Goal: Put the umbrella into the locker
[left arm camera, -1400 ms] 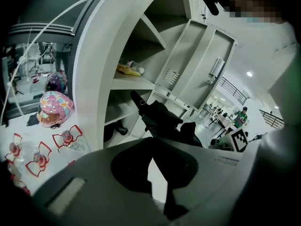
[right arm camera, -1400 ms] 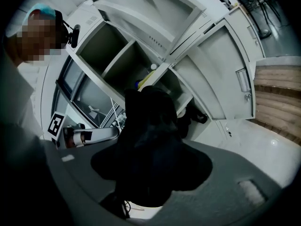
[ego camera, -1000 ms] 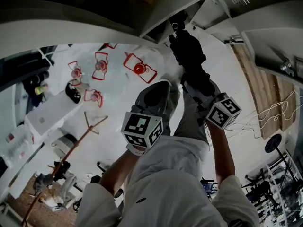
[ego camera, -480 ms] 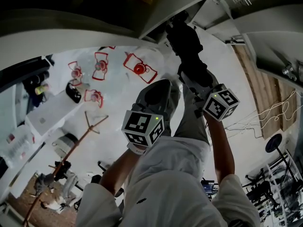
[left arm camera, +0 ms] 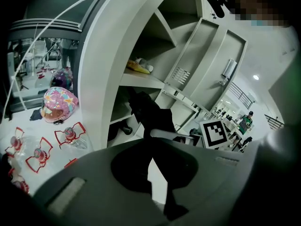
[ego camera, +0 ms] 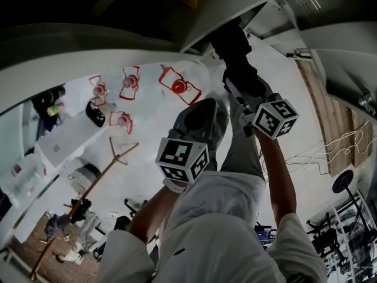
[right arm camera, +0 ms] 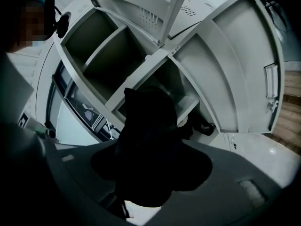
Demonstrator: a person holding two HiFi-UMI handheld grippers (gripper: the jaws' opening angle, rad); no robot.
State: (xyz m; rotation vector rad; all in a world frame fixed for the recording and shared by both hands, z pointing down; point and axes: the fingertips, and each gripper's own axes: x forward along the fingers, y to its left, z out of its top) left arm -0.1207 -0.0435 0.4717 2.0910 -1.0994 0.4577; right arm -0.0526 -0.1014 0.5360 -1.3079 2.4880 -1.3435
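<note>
A folded black umbrella (ego camera: 238, 61) sticks out from my right gripper (ego camera: 246, 94), which is shut on its lower part. Its tip reaches the edge of the white locker (ego camera: 219, 13) at the top of the head view. In the right gripper view the umbrella (right arm camera: 146, 126) fills the space between the jaws and points at an open compartment (right arm camera: 186, 91) of the locker. My left gripper (ego camera: 201, 115) hangs lower and to the left, apart from the umbrella, shut and holding nothing. The left gripper view shows the umbrella (left arm camera: 149, 113) beside the locker's open shelves (left arm camera: 141, 81).
Several red-framed items (ego camera: 178, 87) lie on the white surface left of the locker. A pink patterned object (left arm camera: 56, 100) sits further left. A yellow item (left arm camera: 139, 66) lies on an upper shelf, dark shoes (right arm camera: 205, 125) in a lower compartment. Open locker doors (right arm camera: 244, 55) stand at the right.
My right gripper has carried the umbrella closer to the locker opening, so its tip now reaches the locker's edge. The left gripper has hardly moved.
</note>
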